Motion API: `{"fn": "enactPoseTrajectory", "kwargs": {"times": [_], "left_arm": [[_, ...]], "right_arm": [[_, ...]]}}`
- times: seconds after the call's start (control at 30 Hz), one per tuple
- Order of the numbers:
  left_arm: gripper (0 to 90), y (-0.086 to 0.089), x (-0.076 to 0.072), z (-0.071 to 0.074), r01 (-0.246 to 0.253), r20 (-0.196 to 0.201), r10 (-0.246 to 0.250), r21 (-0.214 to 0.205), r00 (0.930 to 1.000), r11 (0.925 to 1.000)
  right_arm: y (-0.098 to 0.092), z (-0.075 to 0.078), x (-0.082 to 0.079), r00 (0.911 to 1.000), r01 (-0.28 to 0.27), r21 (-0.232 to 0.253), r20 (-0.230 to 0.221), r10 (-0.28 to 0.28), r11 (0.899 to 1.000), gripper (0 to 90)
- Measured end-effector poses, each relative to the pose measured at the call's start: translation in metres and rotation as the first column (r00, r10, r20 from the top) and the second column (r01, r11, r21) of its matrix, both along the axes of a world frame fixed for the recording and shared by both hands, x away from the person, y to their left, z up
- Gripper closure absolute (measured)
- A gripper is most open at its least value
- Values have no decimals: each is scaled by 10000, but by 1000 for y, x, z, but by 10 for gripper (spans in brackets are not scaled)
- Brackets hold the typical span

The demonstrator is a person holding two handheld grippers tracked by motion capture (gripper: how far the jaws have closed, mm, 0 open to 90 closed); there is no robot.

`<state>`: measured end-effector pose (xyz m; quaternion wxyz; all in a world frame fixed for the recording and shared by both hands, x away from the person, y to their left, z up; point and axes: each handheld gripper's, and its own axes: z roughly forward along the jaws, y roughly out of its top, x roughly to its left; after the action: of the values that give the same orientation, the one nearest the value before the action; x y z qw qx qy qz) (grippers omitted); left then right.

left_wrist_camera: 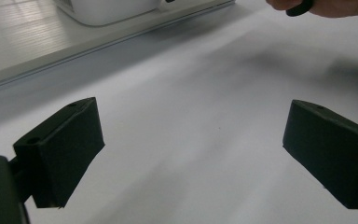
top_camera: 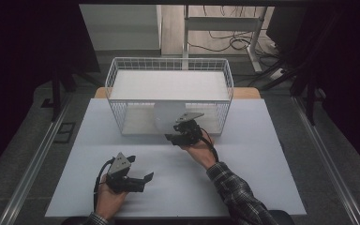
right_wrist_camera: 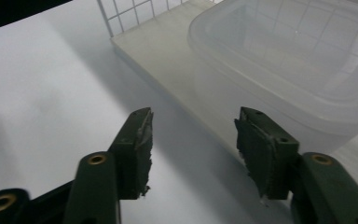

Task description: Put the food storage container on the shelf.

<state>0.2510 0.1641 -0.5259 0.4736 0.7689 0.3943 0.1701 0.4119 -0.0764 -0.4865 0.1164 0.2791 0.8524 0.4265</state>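
Note:
A white wire rack (top_camera: 168, 65) with a flat upper shelf stands at the back of the white table (top_camera: 253, 159). On its lower board (right_wrist_camera: 168, 56) sits a translucent plastic container (top_camera: 165, 117) (right_wrist_camera: 298, 60). My right gripper (top_camera: 174, 131) (right_wrist_camera: 193, 135) hovers just in front of that board's front edge, close to the container. Its jaws stand apart with nothing between them. My left gripper (top_camera: 141, 168) (left_wrist_camera: 193, 144) rests low over the table's near left, open wide over bare white surface. The container's corner (left_wrist_camera: 107, 9) and the other hand (left_wrist_camera: 326, 5) appear far off in the left gripper view.
Metal rails (top_camera: 37, 154) run along both sides of the table. Behind the rack are a desk frame (top_camera: 225, 23) and loose cables (top_camera: 234, 44) on the floor. Dark surroundings close in at left and right.

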Motion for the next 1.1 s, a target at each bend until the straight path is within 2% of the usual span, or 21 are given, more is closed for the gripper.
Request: {"fn": "enactPoseTrajectory", "kwargs": {"times": [0.4, 0.57, 0.97, 1.1], "left_arm": [[60, 1, 0, 1, -20, -247, 17, -109, 9997, 9999], [60, 3, 0, 1, 87, -279, -92, -181, 9996, 9998], [41, 5, -2, 2, 58, -392, -61, -61, 9992, 10000], [44, 4, -6, 6, 96, -461, -87, 182, 9989, 9998]], "right_arm": [[-13, 2, -14, 9998, -202, -26, 31, 202, 9998, 271], [-21, 4, -23, 9998, -208, 85, -23, 209, 9997, 244], [-44, 5, -50, 9990, -446, 37, 16, 446, 9990, 124], [-54, 4, -59, 9990, -450, 85, 44, 450, 9990, 99]]}}
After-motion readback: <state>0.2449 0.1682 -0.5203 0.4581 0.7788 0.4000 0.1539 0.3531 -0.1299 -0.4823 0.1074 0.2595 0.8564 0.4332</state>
